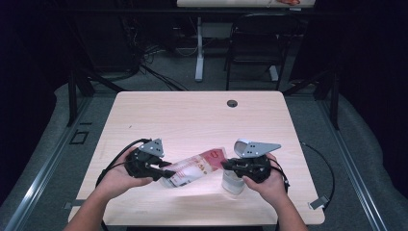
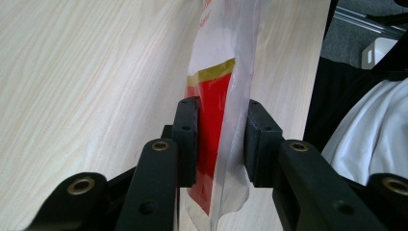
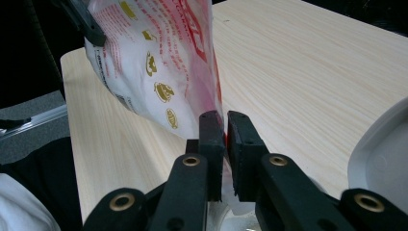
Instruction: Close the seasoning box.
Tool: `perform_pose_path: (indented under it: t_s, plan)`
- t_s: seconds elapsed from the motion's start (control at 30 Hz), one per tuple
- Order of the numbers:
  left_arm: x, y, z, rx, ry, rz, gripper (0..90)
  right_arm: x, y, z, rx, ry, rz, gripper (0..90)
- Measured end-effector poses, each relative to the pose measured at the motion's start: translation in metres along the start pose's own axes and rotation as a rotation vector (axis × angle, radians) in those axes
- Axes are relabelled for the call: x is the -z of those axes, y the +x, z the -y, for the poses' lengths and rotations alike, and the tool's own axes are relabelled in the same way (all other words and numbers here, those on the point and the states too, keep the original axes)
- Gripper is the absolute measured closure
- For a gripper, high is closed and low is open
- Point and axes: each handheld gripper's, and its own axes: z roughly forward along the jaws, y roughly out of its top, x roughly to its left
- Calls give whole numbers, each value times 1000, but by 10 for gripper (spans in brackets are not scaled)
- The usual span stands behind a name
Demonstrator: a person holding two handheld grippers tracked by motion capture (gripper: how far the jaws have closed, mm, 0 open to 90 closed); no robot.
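At the near edge of the counter (image 1: 144, 108), a red-and-white plastic pouch (image 1: 195, 169) hangs stretched between the two grippers, just above the wood. The right gripper (image 3: 224, 126) has its fingers all but closed, pinching the thin edge of the pouch's red end. Directly beneath it stands a clear plastic cup (image 1: 233, 181), touching the counter. The left gripper (image 2: 221, 130) is set partly open around the pouch's other end; one pad lies against the film, while the other seems barely to touch it, so I cannot tell how firm that hold is.

The main risk, as I judge it, is at the left end: if that looser hold slips, the pouch would swing down from the right pinch and could knock the cup over or spill past it. The right pinch catches only a narrow strip of film, which could tear or slide out under the weight.

Both hands come in low from the near side, palms turned inward, grippers pointing toward each other. Farther back the counter lies bare up to a small round hole (image 1: 232, 103).
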Motion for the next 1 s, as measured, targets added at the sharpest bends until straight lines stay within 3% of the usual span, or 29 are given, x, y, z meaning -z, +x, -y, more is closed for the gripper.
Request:
perform_pose_path:
  t_s: [1.0]
  plan:
    - [9, -1, -23, -28, 76, -11, 722, 2, -2, 2, -14, -5, -4, 842]
